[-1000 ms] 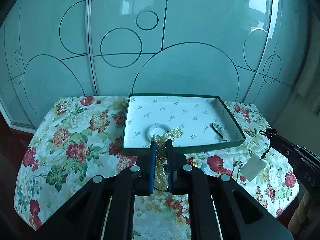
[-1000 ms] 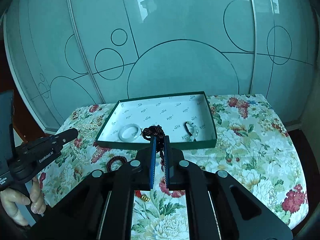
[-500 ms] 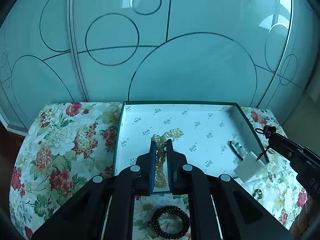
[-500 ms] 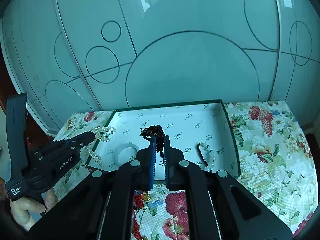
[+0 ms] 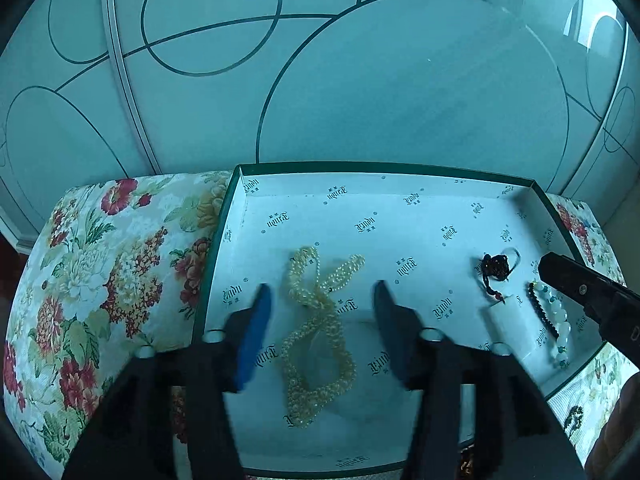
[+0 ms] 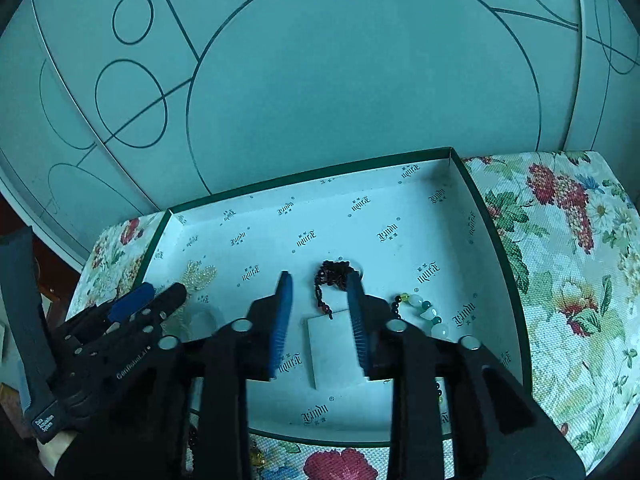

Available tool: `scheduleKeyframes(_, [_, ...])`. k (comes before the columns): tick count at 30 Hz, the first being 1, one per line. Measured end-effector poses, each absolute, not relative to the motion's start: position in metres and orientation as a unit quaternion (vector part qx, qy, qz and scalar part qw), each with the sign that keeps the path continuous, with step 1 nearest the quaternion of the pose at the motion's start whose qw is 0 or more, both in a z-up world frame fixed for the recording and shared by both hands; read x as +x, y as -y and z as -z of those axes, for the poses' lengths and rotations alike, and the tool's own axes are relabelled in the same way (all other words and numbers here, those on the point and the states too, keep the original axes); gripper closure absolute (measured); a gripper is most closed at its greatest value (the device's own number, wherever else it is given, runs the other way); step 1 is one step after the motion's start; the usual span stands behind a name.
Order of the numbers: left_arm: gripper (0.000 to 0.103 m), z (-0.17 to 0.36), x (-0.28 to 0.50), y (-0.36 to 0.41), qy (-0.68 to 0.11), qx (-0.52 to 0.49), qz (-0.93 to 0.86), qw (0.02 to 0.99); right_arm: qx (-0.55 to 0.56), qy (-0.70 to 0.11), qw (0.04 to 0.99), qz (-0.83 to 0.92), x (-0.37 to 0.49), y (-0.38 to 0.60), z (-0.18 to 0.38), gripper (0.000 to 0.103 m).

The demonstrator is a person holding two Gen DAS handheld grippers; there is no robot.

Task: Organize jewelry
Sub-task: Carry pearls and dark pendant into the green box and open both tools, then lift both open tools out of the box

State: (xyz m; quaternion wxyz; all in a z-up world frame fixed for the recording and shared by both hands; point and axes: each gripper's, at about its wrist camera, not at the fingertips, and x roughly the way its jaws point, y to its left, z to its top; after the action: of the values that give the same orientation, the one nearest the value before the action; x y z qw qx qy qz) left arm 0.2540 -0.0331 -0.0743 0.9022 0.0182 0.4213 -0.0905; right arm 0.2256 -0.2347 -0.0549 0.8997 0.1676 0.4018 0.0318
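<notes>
**Ana:** Fingers first, left wrist view: what do they show?

**Ben:** Both fingers (image 5: 256, 328) of the left gripper (image 5: 322, 292) stand wide apart, having just been opening. The pearl necklace (image 5: 316, 328) lies slack on the box floor between them, touching neither pad, so it has hold of nothing.

**Ana:** And the box?

**Ben:** An open green-rimmed box (image 5: 216, 248) with white printed lining sits on a floral cloth (image 5: 100, 280). From the necklace, a dark corded pendant (image 5: 494, 270) lies toward three o'clock, with a white card (image 5: 516, 332) below it. At four o'clock of that pendant a bracelet (image 5: 554, 320) of pale and dark beads rests by the right wall. The tip of the right gripper (image 5: 576, 288) pokes in just above the bracelet.

**Ana:** Now the right wrist view.

**Ben:** There the right gripper (image 6: 320, 284) has its jaws partly parted, and they too have just been opening. The corded pendant (image 6: 334, 276) lies on the lining between the fingertips, its knot close by the right finger; I cannot tell whether it touches. Its white card (image 6: 332, 348) lies flat toward six o'clock, between the fingers.

**Ana:** Anything else?

**Ben:** The bead bracelet (image 6: 424, 312) is at four o'clock of the pendant. At nine o'clock the left gripper (image 6: 160, 294) reaches over the box's left part, and pearl loops (image 6: 198, 274) show just past its tip.
</notes>
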Motion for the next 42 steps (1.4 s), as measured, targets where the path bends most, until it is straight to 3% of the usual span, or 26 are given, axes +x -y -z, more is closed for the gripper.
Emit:
scheduleKeyframes(1, [0.031,0.071,0.249,0.032,-0.413,0.017,0.095,0.906,0.170,-0.395,0.902,-0.033,0.221,0.237,0.052,0.067])
scheduleKeyframes(11, [0.030,0.052,0.178,0.005,-0.410,-0.013,0.096,0.907,0.168,-0.377,0.911,-0.011,0.110,0.255,0.040,0.068])
scheduleKeyframes(22, [0.028,0.082,0.079,-0.025,-0.449,-0.043,0.068,0.890,0.149,-0.420,0.895,0.015,0.015,0.251,0.072,0.069])
scheduleKeyframes(42, [0.028,0.091,0.065,-0.039,-0.459,-0.054,0.054,0.885,0.151,-0.422,0.892,0.057,0.037,0.253,0.082,0.071])
